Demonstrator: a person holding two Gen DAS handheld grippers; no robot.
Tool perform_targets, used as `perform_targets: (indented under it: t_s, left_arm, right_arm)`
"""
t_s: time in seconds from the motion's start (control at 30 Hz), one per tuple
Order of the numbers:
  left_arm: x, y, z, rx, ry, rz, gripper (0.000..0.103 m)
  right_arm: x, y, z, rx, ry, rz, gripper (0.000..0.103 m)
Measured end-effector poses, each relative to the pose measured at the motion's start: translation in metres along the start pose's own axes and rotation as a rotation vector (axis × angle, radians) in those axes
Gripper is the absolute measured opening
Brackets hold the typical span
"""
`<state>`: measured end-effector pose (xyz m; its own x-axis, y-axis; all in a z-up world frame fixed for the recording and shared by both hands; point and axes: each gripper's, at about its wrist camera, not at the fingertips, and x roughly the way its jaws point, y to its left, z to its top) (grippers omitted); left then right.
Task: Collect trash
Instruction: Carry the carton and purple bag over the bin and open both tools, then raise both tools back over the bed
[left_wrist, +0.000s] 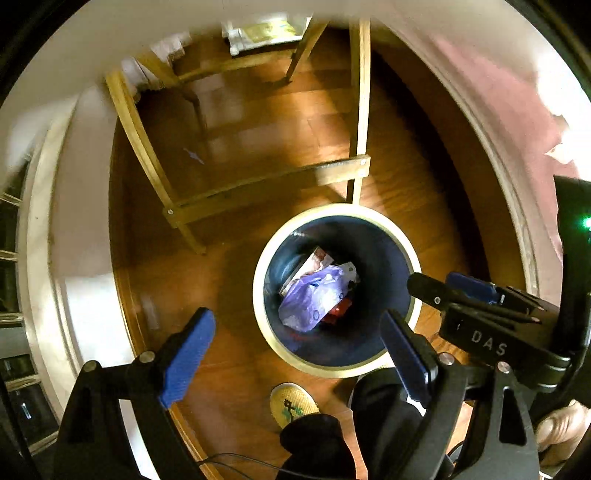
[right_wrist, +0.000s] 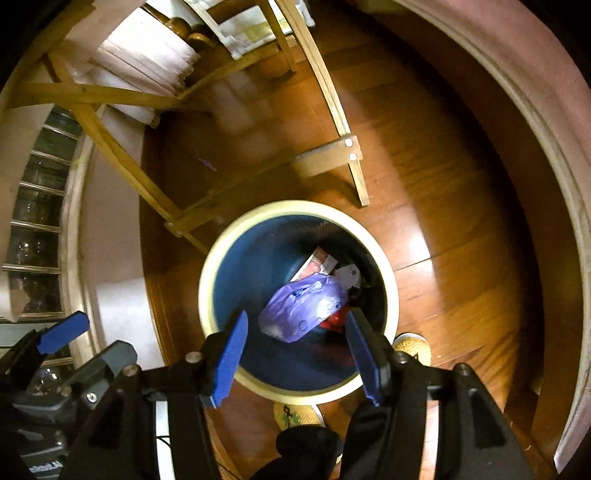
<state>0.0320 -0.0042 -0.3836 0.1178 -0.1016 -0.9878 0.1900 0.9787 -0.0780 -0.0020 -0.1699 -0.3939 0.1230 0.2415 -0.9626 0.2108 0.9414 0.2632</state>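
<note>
Fingers of both grippers stand apart and hold nothing: the left gripper (left_wrist: 295, 354) spread wide, the right gripper (right_wrist: 295, 354) about half open, both poised over the bin (right_wrist: 218, 266). Its trash lies at the bottom: a purple bag (right_wrist: 303, 306) on top, a printed packet (right_wrist: 317, 263) and a red scrap (right_wrist: 334, 321) beside it. Judging by this, the drop looks done, so the good move is to lift straight up, clear of the pale rim, before swinging away. Around the bin lie the wooden floor (right_wrist: 443, 184), a wooden frame (right_wrist: 325, 155) and a yellow slipper (left_wrist: 291, 404) close by.
</note>
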Motion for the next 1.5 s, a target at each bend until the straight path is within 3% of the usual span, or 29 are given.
perform_targets:
  t_s: [0.2,0.6,1.03,1.3,1.5]
  left_arm:
    - [-0.060,0.000,-0.001,0.003,-0.049,0.003,0.090]
    - [-0.233,0.004,0.010,0.052,-0.221,-0.006,0.090]
    - [-0.393,0.015,0.050,0.126,-0.476,-0.016,0.090]
    - [-0.431,0.025,0.075,0.130,-0.568,-0.031,0.090]
    - [-0.438,0.025,0.106,0.133,-0.596,-0.020,0.090]
  right_arm:
    - [-0.055,0.019,0.002,-0.030,-0.017,0.024,0.056]
    - [-0.212,0.064,0.010,-0.039,-0.148,0.069,0.058]
    - [-0.369,0.140,0.030,-0.197,-0.396,0.038,0.066]
    - [-0.407,0.164,0.059,-0.264,-0.521,-0.007,0.066]
    - [-0.416,0.165,0.097,-0.273,-0.547,-0.013,0.066]
